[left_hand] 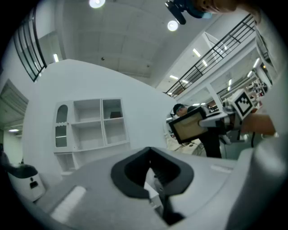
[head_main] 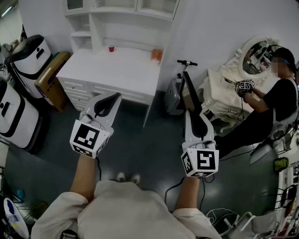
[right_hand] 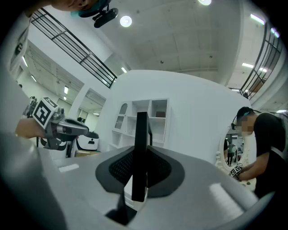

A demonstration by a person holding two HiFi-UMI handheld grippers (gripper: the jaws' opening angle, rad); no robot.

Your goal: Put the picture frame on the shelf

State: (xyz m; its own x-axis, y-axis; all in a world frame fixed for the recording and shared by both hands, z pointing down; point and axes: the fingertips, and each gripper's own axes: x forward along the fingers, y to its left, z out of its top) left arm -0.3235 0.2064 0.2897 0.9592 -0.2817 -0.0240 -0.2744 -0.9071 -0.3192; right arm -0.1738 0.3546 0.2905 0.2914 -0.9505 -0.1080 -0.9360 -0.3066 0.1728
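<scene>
Two grippers, smooth light-grey plastic shells with black textured pads inside. Left gripper (head_main: 110,99): jaws pressed together, nothing between them, held level over the dark floor (head_main: 140,140) in front of the desk. Right gripper (head_main: 196,116): clamped on the one picture frame (head_main: 192,97), held by one edge so it sticks out ahead of the jaws. The frame is a flat rectangle with a thin black border and a tan panel inside. Seen edge-on in the right gripper view it's just a narrow black slat between the pads. The frame is in the air, well apart from the shelf (head_main: 117,14). The shelf is white, matte and boxy, with four open square cubbies and one arched panel at their left. It sits on a white desk (head_main: 112,70) with drawers. On the desk top: one small red cup (head_main: 111,48) and one orange object (head_main: 156,55), can't tell what. Left of the desk: two rounded white-and-black machines (head_main: 30,56) (head_main: 14,116) and one brown cardboard box (head_main: 49,79). Right of the desk: one scooter (head_main: 175,95) against the wall, then one oval mirror (head_main: 256,55) in an ornate white surround, with one second person (head_main: 280,98) in black beside it.
</scene>
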